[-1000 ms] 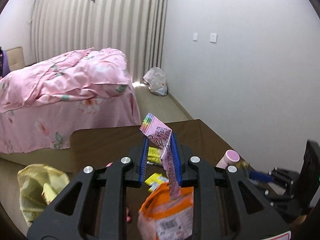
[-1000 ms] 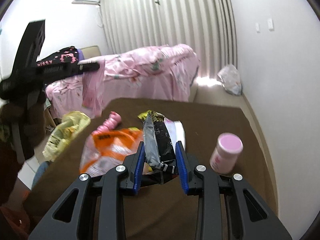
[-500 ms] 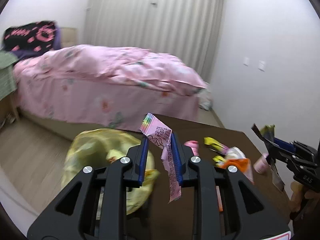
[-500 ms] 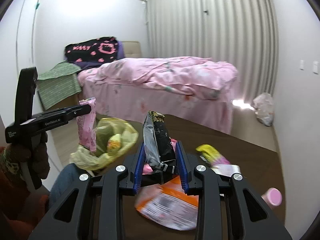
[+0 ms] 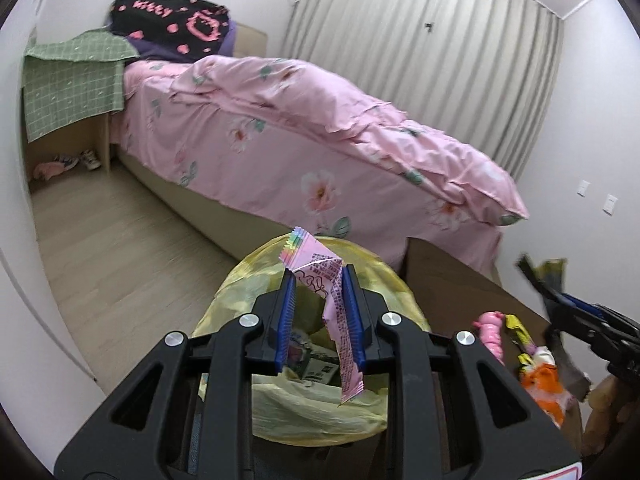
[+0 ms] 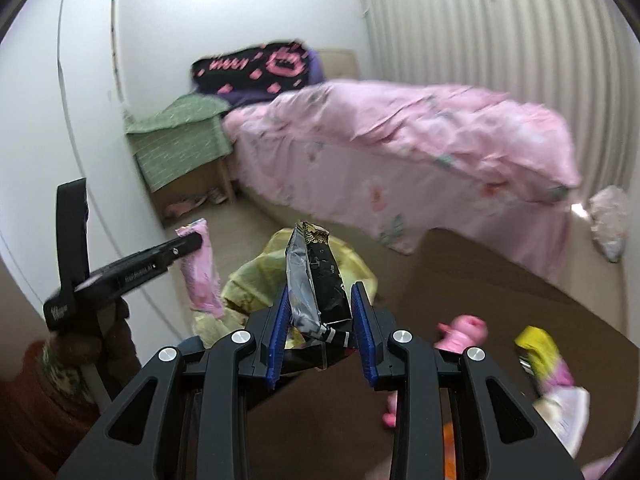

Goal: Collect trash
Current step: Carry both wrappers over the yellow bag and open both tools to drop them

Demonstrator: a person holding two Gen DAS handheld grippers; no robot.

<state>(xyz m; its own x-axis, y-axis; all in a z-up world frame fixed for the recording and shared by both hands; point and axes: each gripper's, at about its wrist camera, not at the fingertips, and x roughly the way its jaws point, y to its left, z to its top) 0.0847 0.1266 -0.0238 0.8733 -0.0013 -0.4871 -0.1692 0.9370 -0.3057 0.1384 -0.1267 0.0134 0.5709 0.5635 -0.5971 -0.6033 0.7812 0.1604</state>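
Left wrist view: beyond the claw, a bed under a pink floral cover is filling the far half of the room, with a grey pleated curtain hanging behind it. Directly ahead of and below the left gripper, a yellow trash bag is gaping open beside the edge of a brown table, which is lying to the claw's right. The left gripper is clamping a pink wrapper between its blue pads; the wrapper's upper end is sticking up past the fingertips and its tail is dangling over the bag's mouth. To the right of the claw, small litter is lying on the table: a pink piece, a yellow wrapper and an orange packet.

Right wrist view: the right gripper is pinching a black and silver wrapper, which is standing upright between the pads, with the yellow bag just ahead of and below the fingertips. The left gripper is showing to this claw's left, with the pink wrapper hanging from its tip just beside the bag. The picture is blurring toward the bed.
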